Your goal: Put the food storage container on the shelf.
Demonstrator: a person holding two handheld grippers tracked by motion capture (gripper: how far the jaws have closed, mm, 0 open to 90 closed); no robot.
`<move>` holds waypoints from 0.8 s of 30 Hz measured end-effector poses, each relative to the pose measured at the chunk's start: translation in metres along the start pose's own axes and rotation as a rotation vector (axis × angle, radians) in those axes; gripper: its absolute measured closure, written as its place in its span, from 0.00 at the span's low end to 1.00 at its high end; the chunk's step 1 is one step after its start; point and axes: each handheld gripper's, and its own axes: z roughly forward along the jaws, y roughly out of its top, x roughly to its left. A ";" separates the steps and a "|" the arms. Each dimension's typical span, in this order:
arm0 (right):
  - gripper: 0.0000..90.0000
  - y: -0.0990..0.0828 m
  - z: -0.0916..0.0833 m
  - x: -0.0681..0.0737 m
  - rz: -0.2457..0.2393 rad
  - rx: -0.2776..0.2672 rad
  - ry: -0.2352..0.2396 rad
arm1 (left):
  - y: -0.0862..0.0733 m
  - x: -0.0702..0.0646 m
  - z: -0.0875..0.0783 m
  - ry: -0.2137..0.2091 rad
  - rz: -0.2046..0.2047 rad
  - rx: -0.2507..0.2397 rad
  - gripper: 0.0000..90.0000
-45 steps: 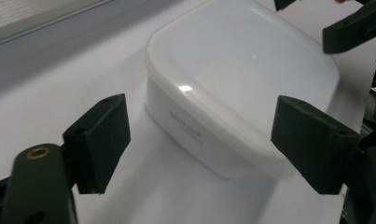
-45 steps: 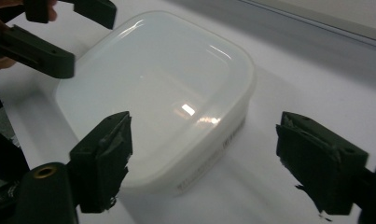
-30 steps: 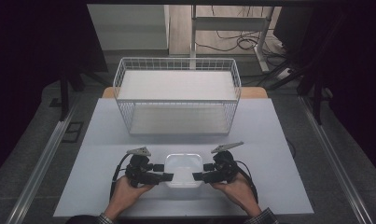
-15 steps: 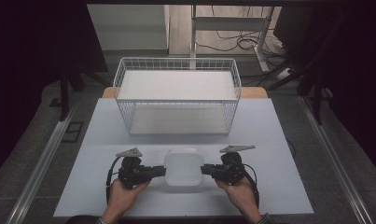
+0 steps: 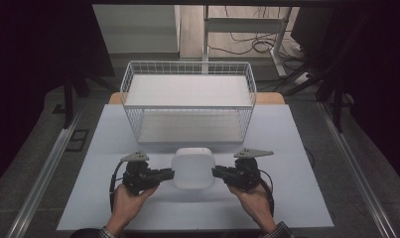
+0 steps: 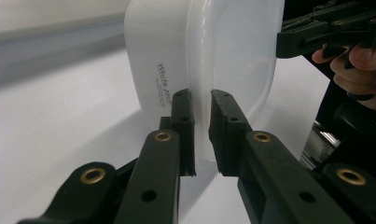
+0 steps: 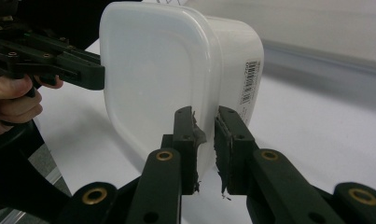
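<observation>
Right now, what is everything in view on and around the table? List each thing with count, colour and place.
container: one, white translucent plastic, lidded, near middle of the table, held between both grippers, lid rim clamped on each side
wire basket: one, white, far middle of the table, behind the container
table: one, pale grey top
cables: several, dark, on the floor beyond the table
left gripper: one, black, shut on the container's left rim
right gripper: one, black, shut on its right rim
hands: two, at the near edge

left hand-held gripper (image 5: 168, 174) | white container (image 5: 191, 168) | right hand-held gripper (image 5: 217, 172) | wire basket (image 5: 187, 99) behind
</observation>
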 end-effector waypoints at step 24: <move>0.87 0.056 -0.012 0.001 -0.047 -0.083 -0.014 | 0.059 -0.003 -0.021 0.048 0.060 -0.069 0.90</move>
